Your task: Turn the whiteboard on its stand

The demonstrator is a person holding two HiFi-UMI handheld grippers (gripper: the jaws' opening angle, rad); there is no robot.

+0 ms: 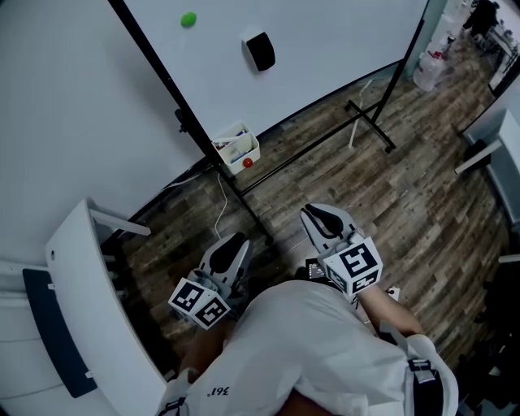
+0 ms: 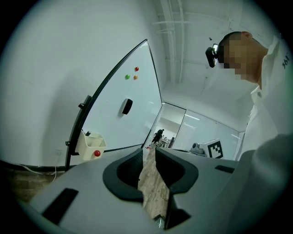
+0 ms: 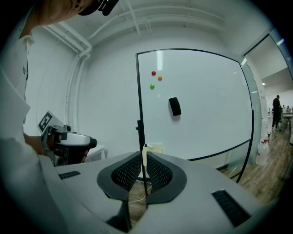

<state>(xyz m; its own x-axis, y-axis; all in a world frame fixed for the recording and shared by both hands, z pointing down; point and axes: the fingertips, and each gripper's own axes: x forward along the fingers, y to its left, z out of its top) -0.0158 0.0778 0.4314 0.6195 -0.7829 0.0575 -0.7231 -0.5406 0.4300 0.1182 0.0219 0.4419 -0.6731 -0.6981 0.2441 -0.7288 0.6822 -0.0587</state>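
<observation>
While we hold both tools low over the wooden floor (image 1: 422,203), the left gripper (image 1: 230,246) and the right gripper (image 1: 325,216) each have their jaws slightly apart with nothing between them (released, gripping nothing). The whiteboard (image 1: 341,41) stands ahead on its black stand (image 1: 370,122), well apart from both grippers, with an eraser (image 1: 260,51) and a green magnet (image 1: 188,19) on its face.

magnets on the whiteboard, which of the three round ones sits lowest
The green magnet. In the right gripper view it sits below both the red magnet, which is highest, and the orange magnet.
</observation>
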